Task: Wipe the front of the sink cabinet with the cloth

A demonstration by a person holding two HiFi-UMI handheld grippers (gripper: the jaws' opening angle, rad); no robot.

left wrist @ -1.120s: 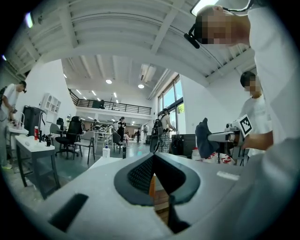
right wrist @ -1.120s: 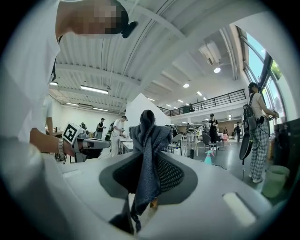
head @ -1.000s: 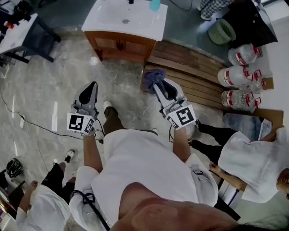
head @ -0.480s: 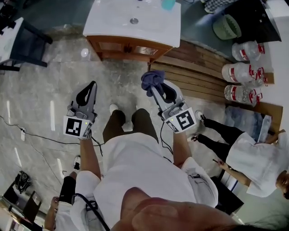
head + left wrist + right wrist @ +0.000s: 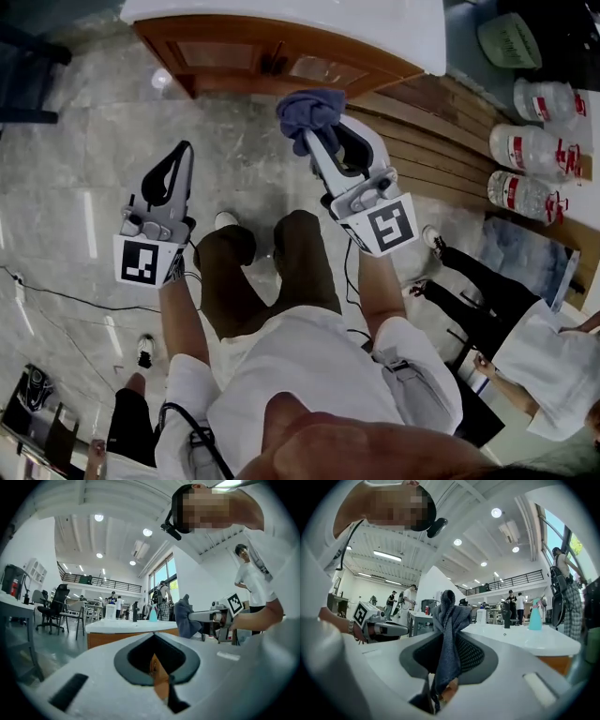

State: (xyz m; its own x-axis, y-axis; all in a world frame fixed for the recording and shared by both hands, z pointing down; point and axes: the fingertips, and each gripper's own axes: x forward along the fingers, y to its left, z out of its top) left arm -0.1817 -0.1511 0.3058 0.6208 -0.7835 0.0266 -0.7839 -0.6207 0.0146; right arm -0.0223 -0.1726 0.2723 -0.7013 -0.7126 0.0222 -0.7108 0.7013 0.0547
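Observation:
The sink cabinet's wooden front (image 5: 281, 58) sits at the top of the head view under a white sink top (image 5: 384, 26). My right gripper (image 5: 317, 139) is shut on a blue-grey cloth (image 5: 309, 108), which bunches above its tip a short way from the cabinet front, apart from it. In the right gripper view the cloth (image 5: 447, 639) hangs down between the jaws, with the sink top (image 5: 525, 639) beyond. My left gripper (image 5: 184, 150) is shut with nothing in it, out to the left over the floor. The left gripper view shows the cabinet (image 5: 129, 637) and the cloth (image 5: 187, 618).
A wooden slat platform (image 5: 441, 155) lies right of the cabinet, with large water jugs (image 5: 530, 150) and a green bucket (image 5: 511, 39) beyond. People stand at the right (image 5: 553, 361) and lower left (image 5: 131, 422). A cable (image 5: 56, 295) crosses the marble floor. A teal bottle (image 5: 535, 616) stands on the sink top.
The cabinet has come much nearer in the head view. Both grippers have moved forward with the person; the right one still holds the cloth, now close to the cabinet front.

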